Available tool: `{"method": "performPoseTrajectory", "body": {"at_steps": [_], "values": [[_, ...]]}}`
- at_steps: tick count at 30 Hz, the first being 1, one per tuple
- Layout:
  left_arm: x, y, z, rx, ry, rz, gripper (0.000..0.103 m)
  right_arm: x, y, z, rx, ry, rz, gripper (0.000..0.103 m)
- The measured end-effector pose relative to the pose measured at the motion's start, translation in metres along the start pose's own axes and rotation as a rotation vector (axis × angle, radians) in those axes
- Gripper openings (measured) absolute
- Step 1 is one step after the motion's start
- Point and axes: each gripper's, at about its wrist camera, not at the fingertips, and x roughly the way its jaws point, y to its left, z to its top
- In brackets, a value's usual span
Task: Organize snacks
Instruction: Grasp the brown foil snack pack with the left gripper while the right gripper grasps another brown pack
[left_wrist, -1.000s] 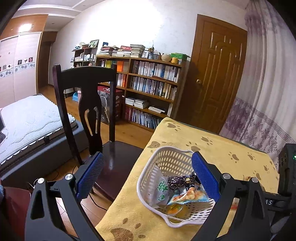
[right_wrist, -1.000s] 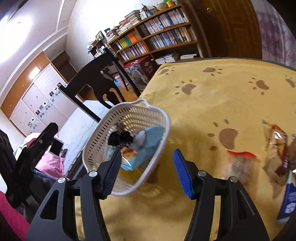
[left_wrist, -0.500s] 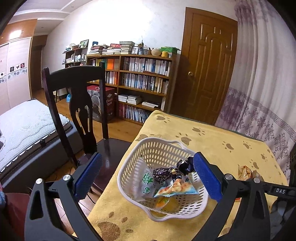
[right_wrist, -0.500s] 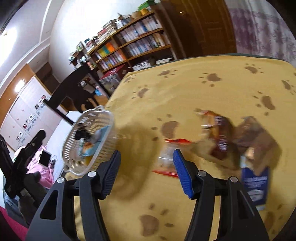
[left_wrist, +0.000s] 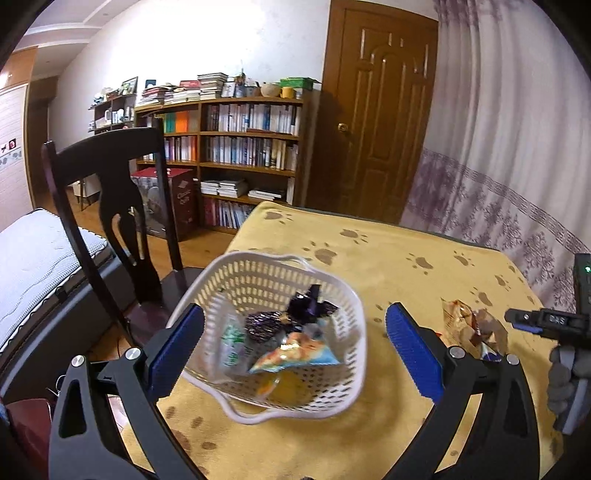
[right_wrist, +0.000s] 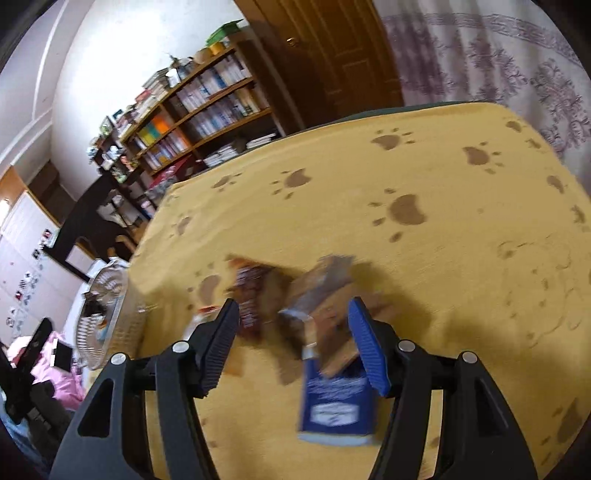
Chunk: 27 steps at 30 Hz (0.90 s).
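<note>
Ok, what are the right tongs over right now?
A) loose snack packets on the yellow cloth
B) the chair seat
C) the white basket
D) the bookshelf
A: the open, empty right tongs frame the brown packets and blue packet lying on the yellow cloth; the white basket sits off to their left.

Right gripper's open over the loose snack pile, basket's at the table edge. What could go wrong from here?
1. The brown packets overlap each other and the blue packet, so the open right gripper may pinch several or only a corner.
2. The white basket sits near the table's edge by the chair; a nudge from the open left gripper could tip it off.
</note>
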Motion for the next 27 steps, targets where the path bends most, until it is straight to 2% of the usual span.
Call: {"method": "performPoseTrajectory", "body": {"at_steps": [3,5,9,12,18,20,22,25,27], "values": [[0.000,-0.007,-0.002,0.017,0.005,-0.010,0.100,0.007,-0.012,0.006,-0.012,0.004,-0.050,0.062],[0.000,-0.010,-0.003,0.027,0.006,-0.013,0.100,0.014,-0.018,0.011,-0.029,0.009,-0.076,0.066],[0.001,-0.015,-0.006,0.042,0.017,-0.019,0.100,0.028,-0.016,0.014,-0.076,0.019,-0.105,0.068],[0.002,-0.016,-0.008,0.048,0.024,-0.020,0.100,0.036,-0.009,0.014,-0.132,0.031,-0.105,0.077],[0.009,-0.018,-0.010,0.050,0.046,-0.015,0.100,0.048,0.004,0.007,-0.242,0.084,-0.072,0.077],[0.011,-0.019,-0.010,0.053,0.052,-0.013,0.100,0.050,0.009,0.003,-0.293,0.093,-0.094,0.079],[0.014,-0.021,-0.010,0.057,0.057,-0.014,0.100,0.057,0.013,-0.004,-0.361,0.106,-0.154,0.079],[0.017,-0.030,-0.010,0.072,0.066,-0.020,0.100,0.062,0.010,-0.009,-0.374,0.105,-0.178,0.078],[0.019,-0.037,-0.011,0.087,0.071,-0.024,0.100,0.064,0.005,-0.009,-0.348,0.108,-0.166,0.073]]}}
